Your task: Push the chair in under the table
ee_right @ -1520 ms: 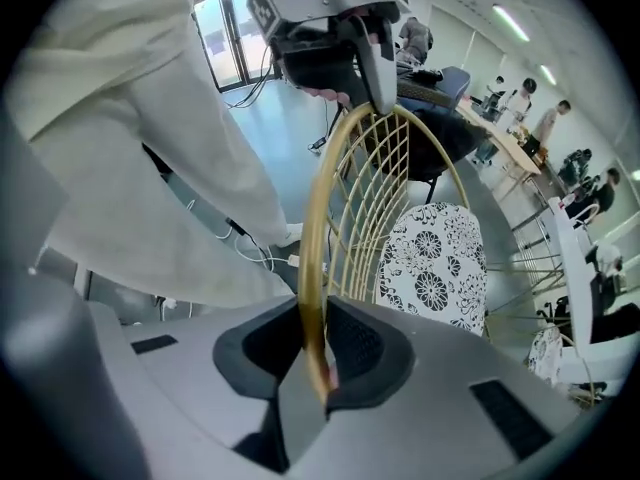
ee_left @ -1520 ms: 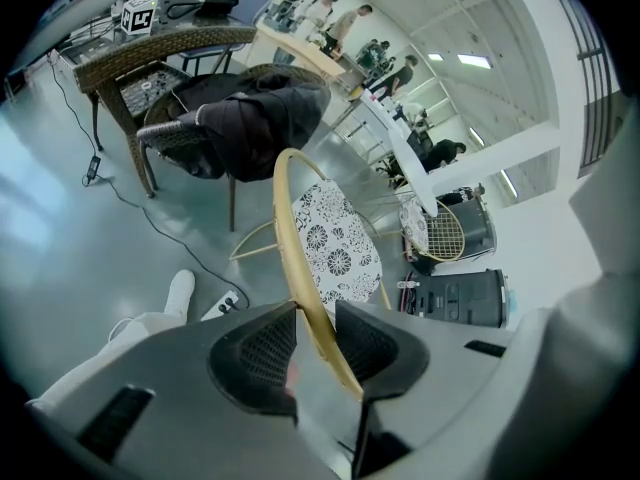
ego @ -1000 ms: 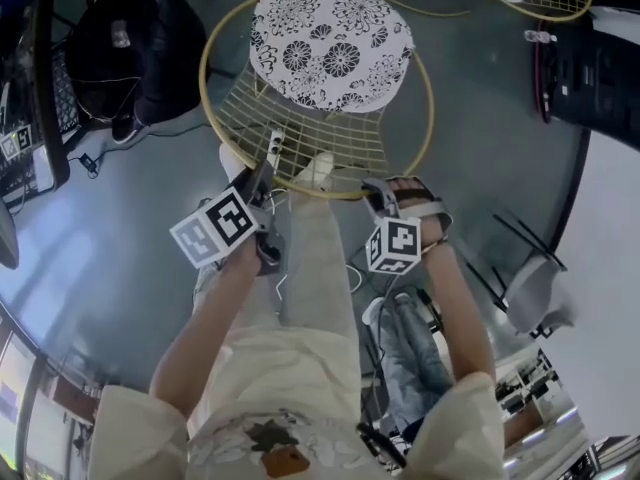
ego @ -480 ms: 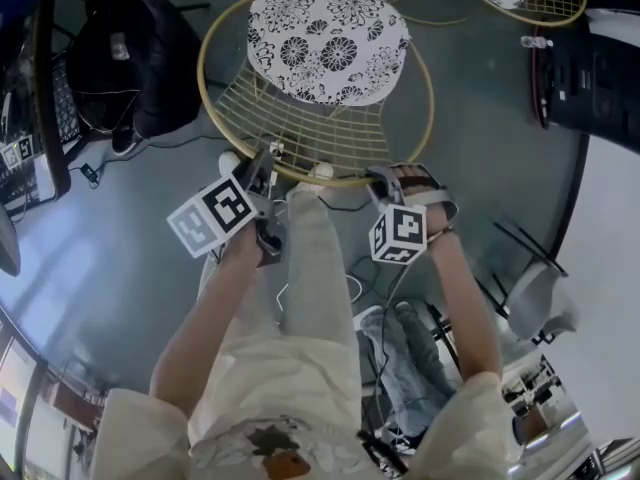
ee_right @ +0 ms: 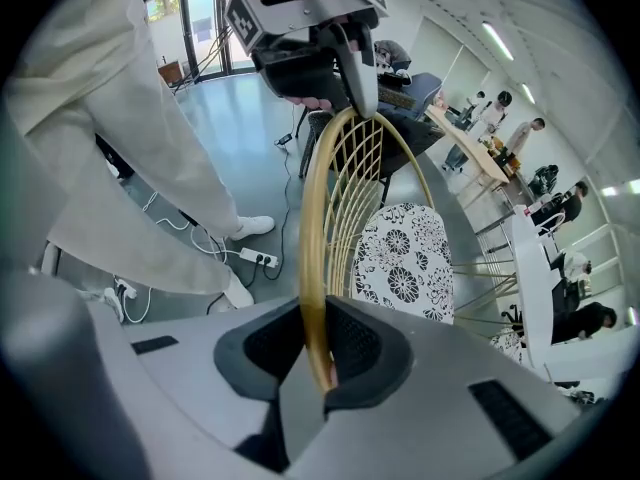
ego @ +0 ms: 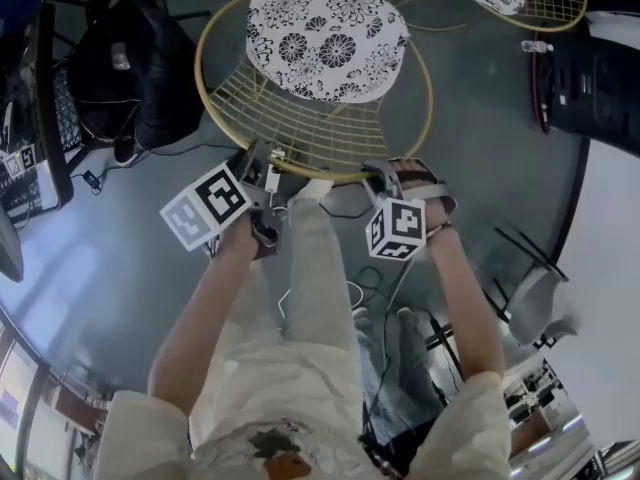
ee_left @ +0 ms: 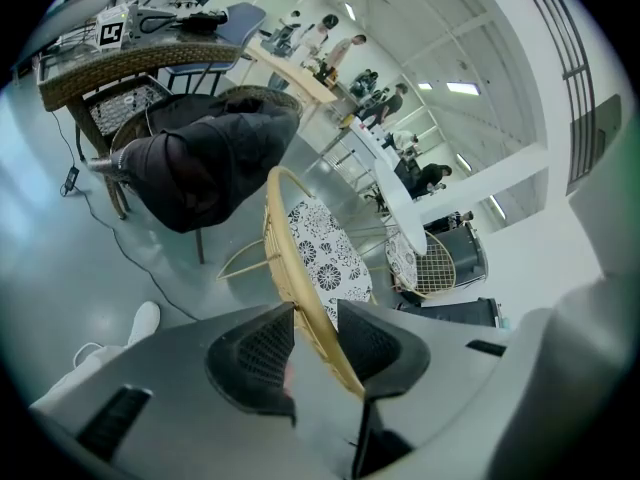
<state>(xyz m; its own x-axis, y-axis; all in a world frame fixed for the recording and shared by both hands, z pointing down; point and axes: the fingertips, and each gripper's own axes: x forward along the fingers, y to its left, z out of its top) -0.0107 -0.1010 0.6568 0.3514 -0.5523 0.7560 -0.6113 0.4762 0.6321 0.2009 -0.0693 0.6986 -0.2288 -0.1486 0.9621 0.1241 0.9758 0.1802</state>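
Round golden wire chair [ego: 300,128] (floral cushion [ego: 325,38])

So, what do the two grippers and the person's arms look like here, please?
The left gripper and the right gripper have smooth grey bodies. Their jaws carry black pads with a fine grid texture. Each gripper bears a white cube with black square markers. The person wears short cream sleeves.
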